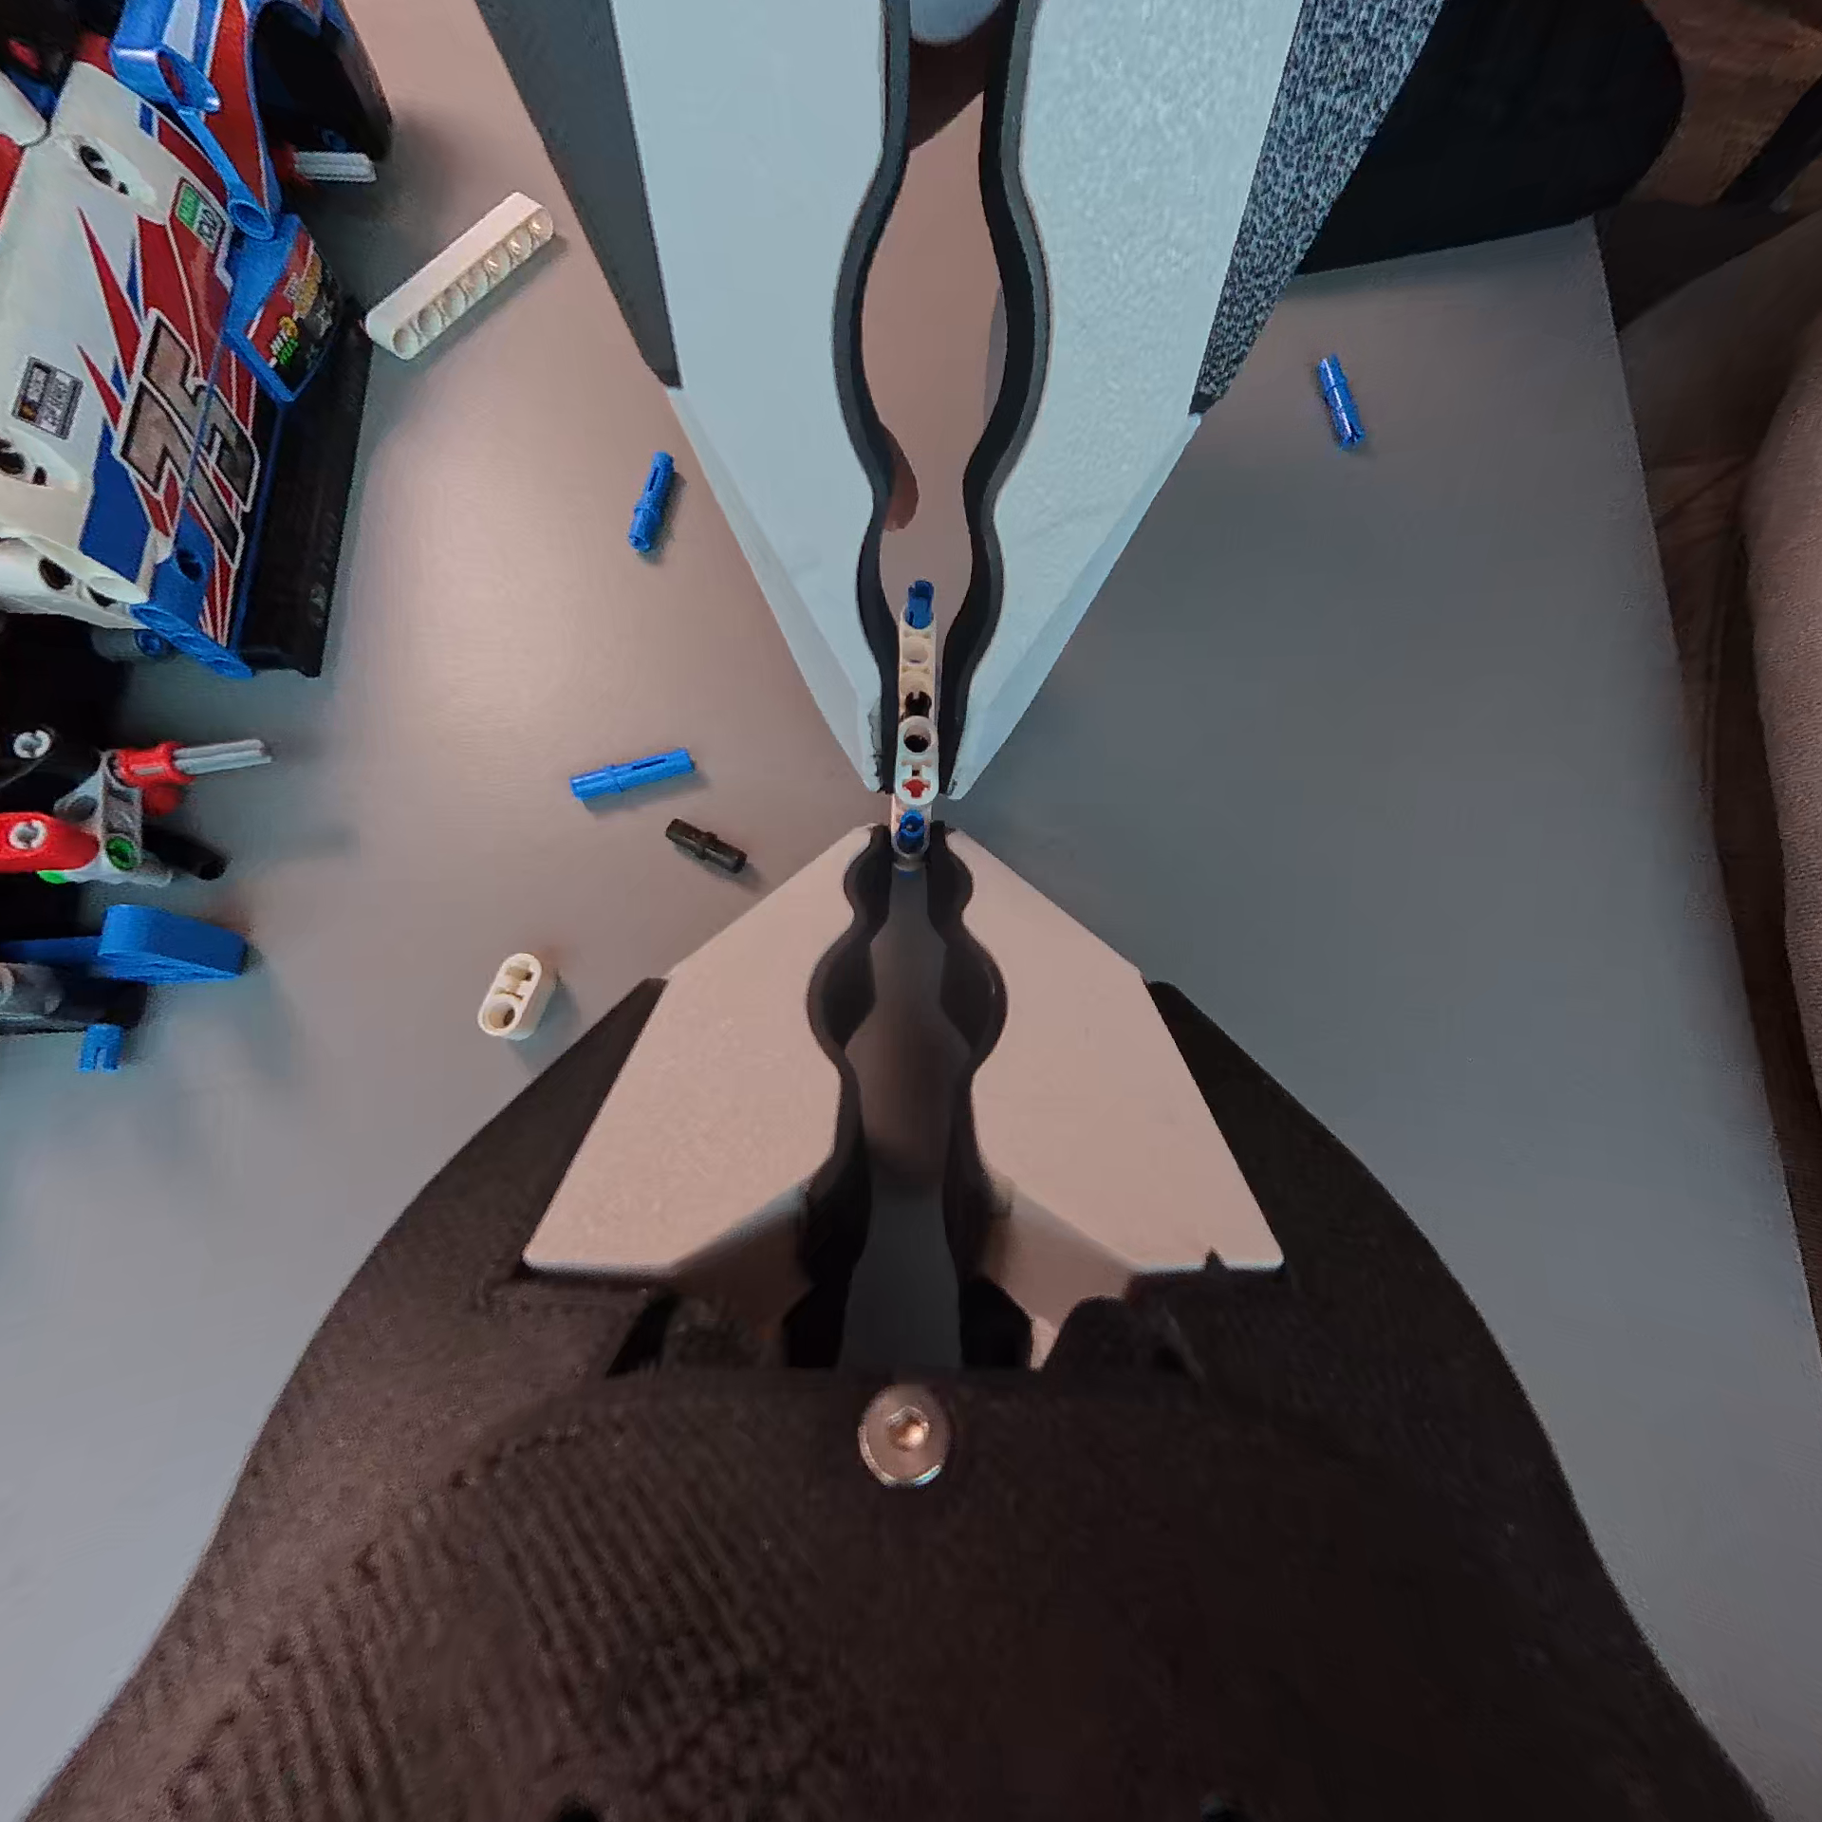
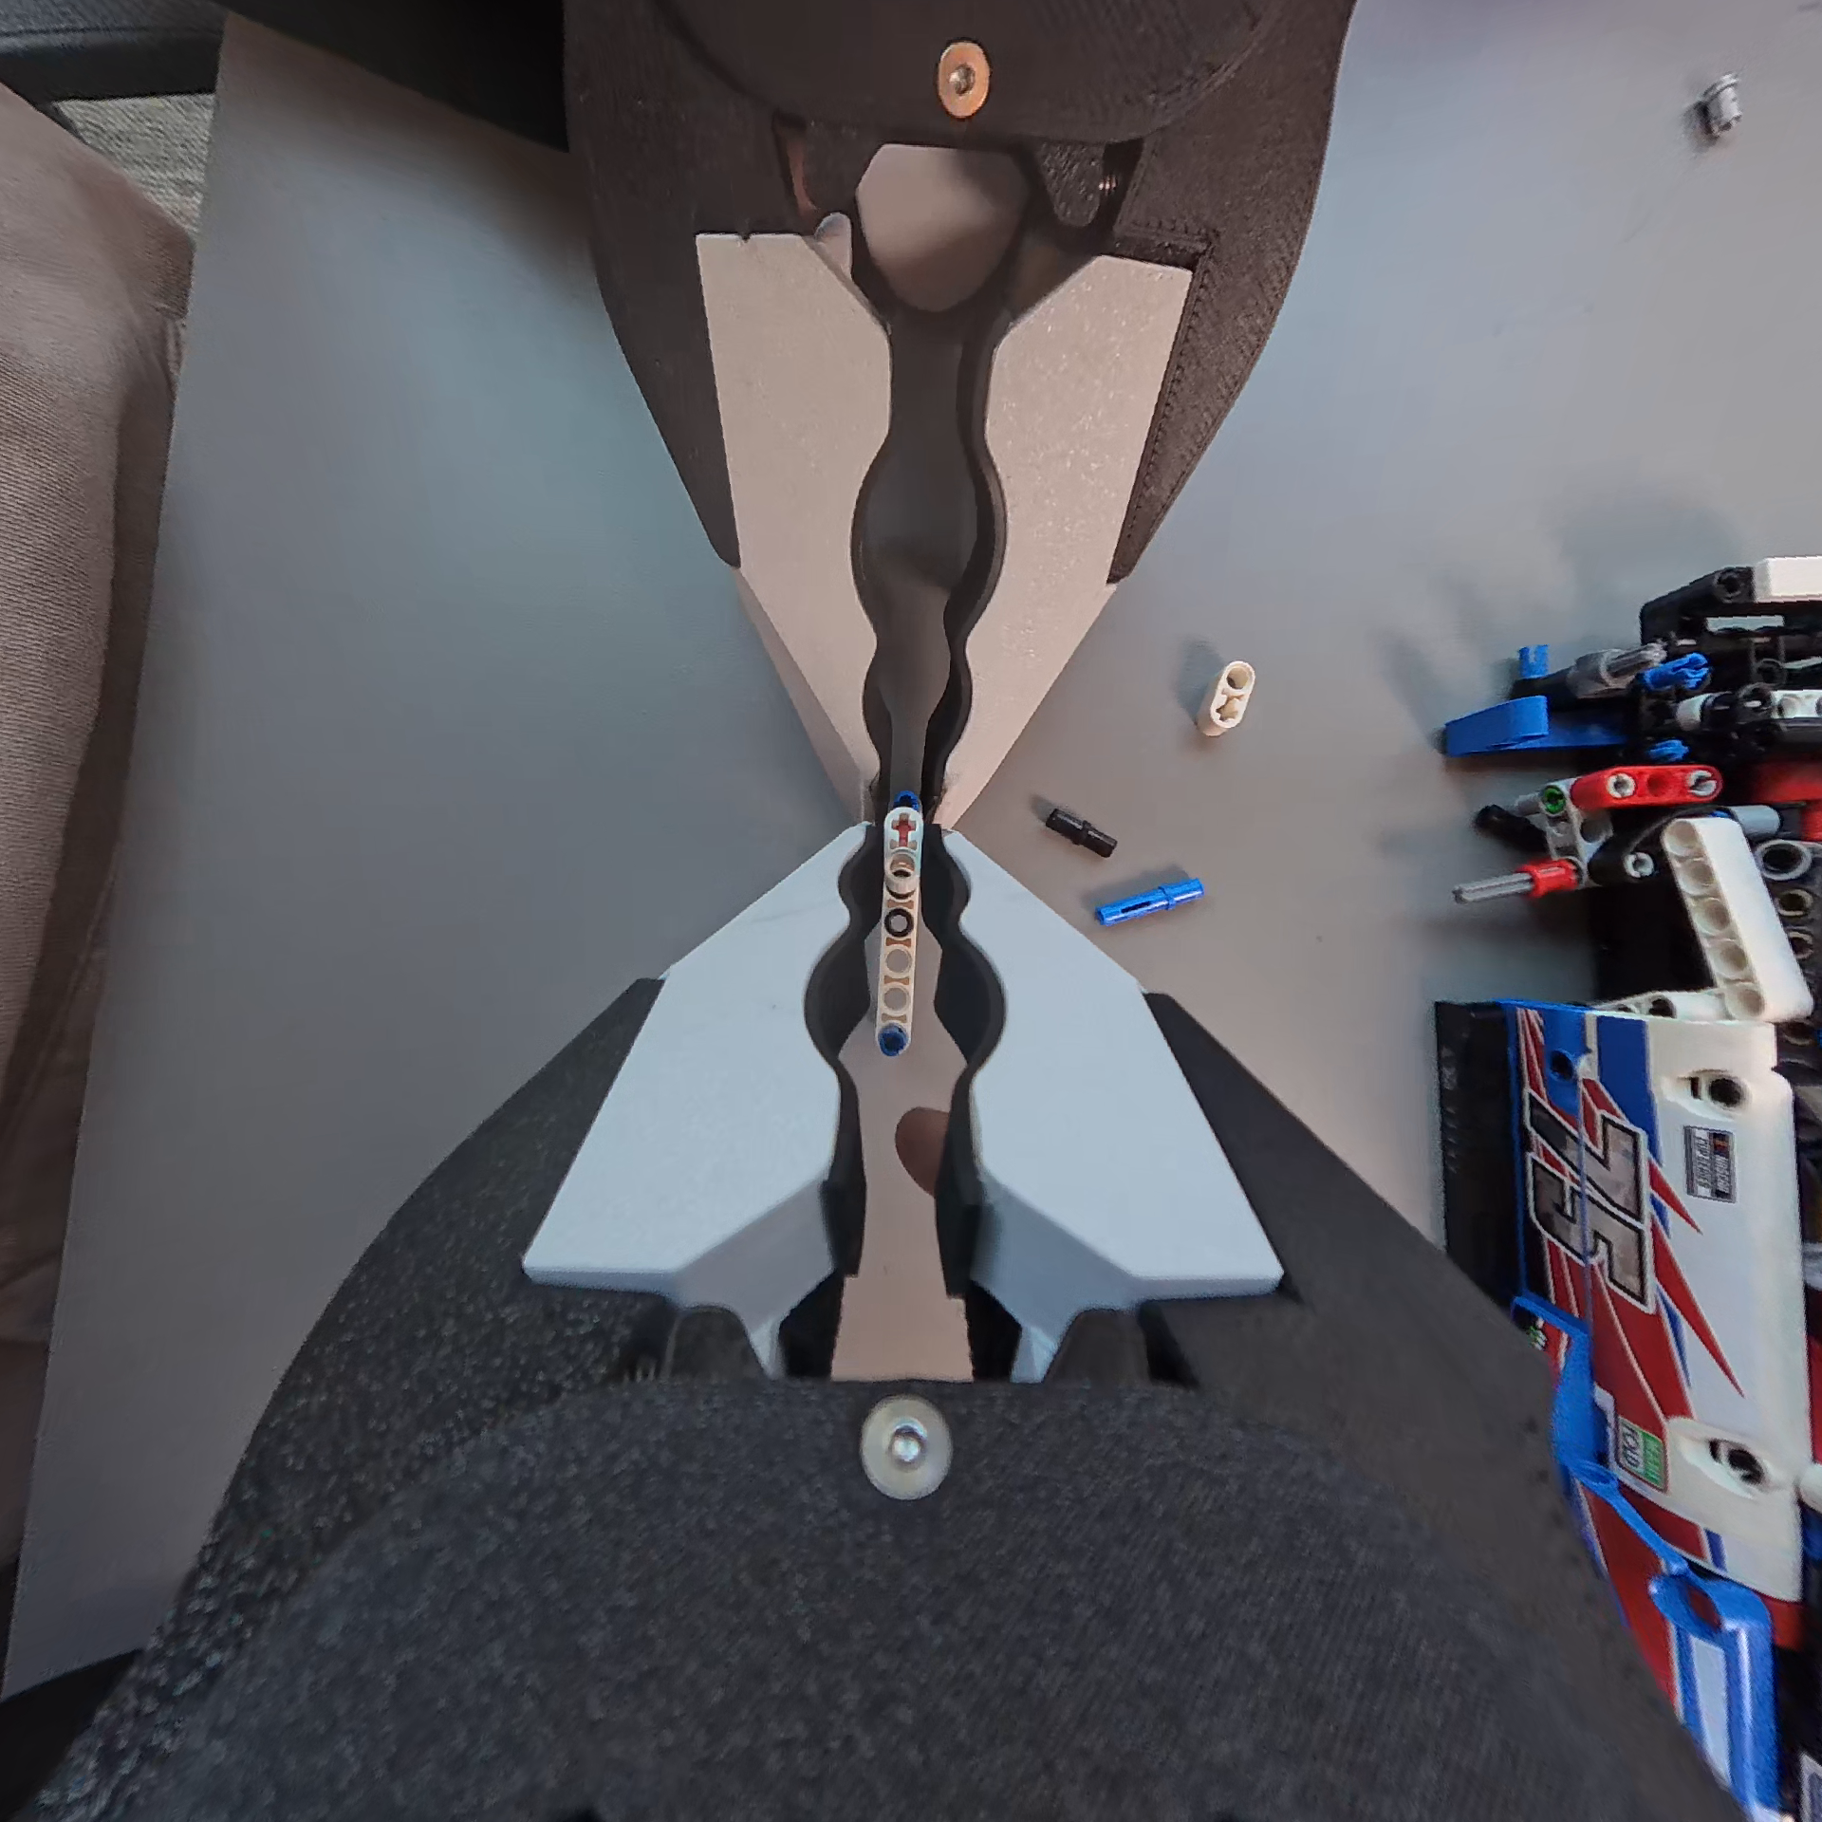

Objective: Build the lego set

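Observation:
A thin white beam (image 2: 897,971) with several holes, a red cross axle and a blue pin at its near end lies clamped between the light-blue fingers of my right gripper (image 2: 902,838). It also shows in the left wrist view (image 1: 919,680). My left gripper (image 1: 909,838), with tan fingers, meets the right gripper (image 1: 917,784) tip to tip above the grey table (image 1: 1380,789). Its tips are closed on a blue pin (image 1: 912,831) at the beam's far end, which also shows in the right wrist view (image 2: 905,797).
A red, white and blue race car model (image 1: 128,394) stands at the table's side, with its open chassis end (image 2: 1676,789) beside it. Loose parts lie near: a white beam (image 1: 458,276), blue pins (image 1: 631,776), a black pin (image 1: 705,845), a short white link (image 1: 516,996). The tips of both grippers are at nearly the same place. The short white link (image 1: 516,996) is about equally far from each gripper, around 7 cm. It is also in sight in the right wrist view (image 2: 1226,695).

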Tool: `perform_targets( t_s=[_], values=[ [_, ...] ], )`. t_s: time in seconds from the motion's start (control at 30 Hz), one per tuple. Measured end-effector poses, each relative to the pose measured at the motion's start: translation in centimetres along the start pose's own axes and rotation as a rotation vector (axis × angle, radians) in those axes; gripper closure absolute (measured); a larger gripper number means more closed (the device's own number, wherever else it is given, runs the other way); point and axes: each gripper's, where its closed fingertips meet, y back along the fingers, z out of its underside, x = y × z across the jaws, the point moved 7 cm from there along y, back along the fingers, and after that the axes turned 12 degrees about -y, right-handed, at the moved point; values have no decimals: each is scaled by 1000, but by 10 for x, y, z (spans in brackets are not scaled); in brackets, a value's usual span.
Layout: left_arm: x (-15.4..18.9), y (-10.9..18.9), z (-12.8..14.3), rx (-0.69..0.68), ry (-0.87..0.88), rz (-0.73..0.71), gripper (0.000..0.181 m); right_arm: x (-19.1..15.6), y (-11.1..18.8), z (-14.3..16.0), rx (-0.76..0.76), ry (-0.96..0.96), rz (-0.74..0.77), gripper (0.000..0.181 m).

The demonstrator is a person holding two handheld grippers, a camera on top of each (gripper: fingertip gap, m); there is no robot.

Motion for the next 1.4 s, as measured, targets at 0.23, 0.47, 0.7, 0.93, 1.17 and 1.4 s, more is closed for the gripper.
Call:
perform_targets(
  t_s=[0.23, 0.47, 0.7, 0.93, 1.17, 1.4],
  values=[
    [2, 0, -1, -13, -9, -12, 175, -10, -3, 8, 3, 58, 71, 153],
    [2, 0, -1, -10, 1, -7, 175, -11, 9, 2, 72, 21, 98, 163],
    [3, 0, -3, -34, 9, -30, 175, -7, 3, 4, 0, 10, 103, 175],
    [3, -1, -4, -23, 50, -35, 175, -4, 5, 10, 39, -60, 80, 176],
    [3, -2, -4, -17, 30, -40, 176, -3, 6, 11, 36, -106, 55, 176],
    [2, -2, -3, 5, 39, -28, 176, -1, 5, 7, -24, -70, 32, 176]
  ],
)
